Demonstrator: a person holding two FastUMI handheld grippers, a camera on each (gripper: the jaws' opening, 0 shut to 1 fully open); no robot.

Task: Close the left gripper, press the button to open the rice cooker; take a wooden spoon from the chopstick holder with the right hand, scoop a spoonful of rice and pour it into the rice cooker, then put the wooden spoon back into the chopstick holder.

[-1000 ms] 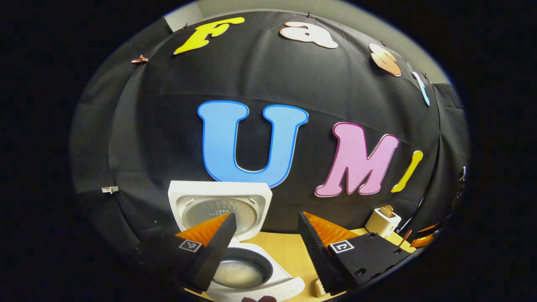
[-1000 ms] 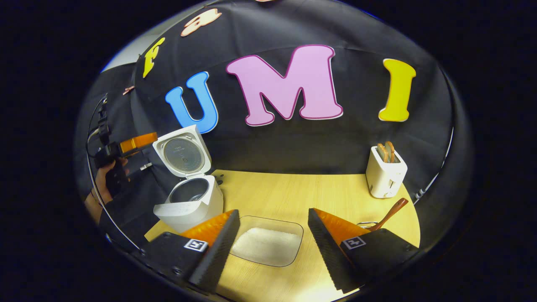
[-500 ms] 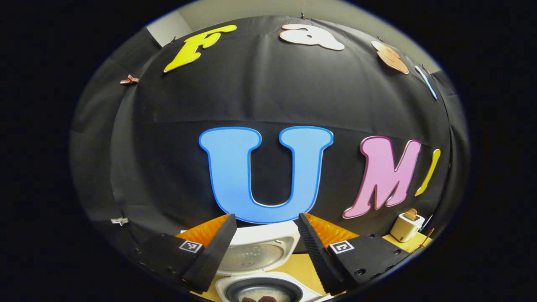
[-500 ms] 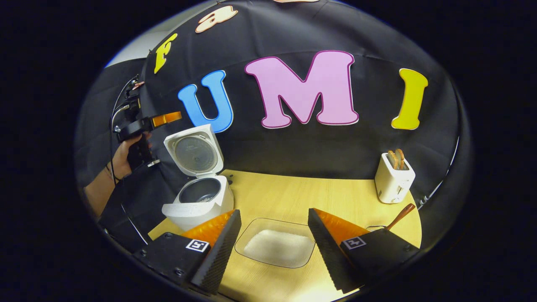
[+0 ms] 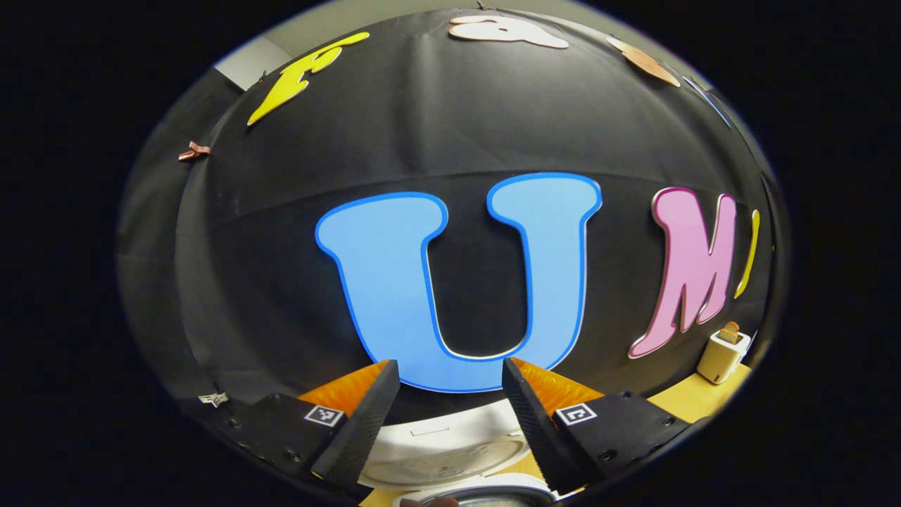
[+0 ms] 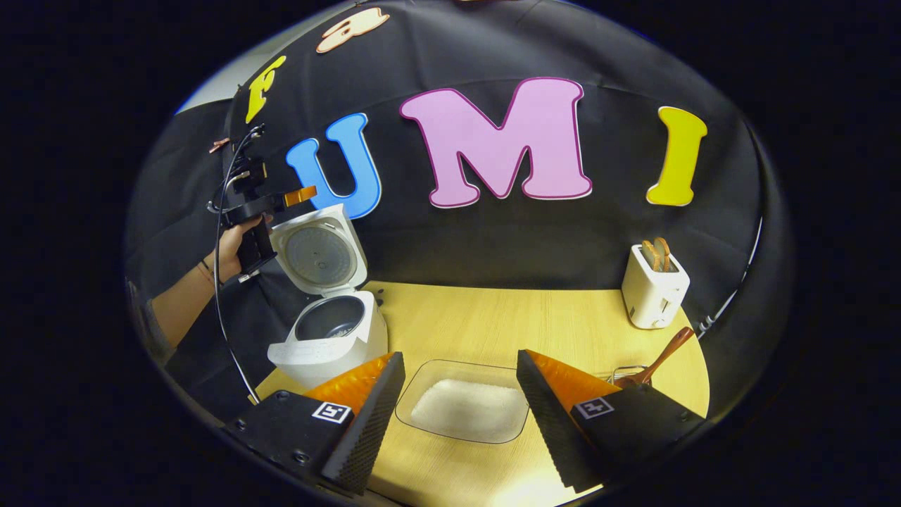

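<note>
In the left gripper view the left tool (image 5: 450, 405) is hanging open and empty above the rice cooker (image 5: 450, 458), lid already up, while in the right gripper view the right tool (image 6: 459, 401), open and empty, is hovering over the rice tray (image 6: 464, 408), and I judge it must next be reaching rightward for the wooden spoon (image 6: 662, 358) in the chopstick holder (image 6: 623, 372).

Smooth white plastic is seen on the rice cooker (image 6: 331, 338); pale wood grain on the table (image 6: 493, 324); clear glossy plastic on the tray (image 6: 464, 405).
</note>
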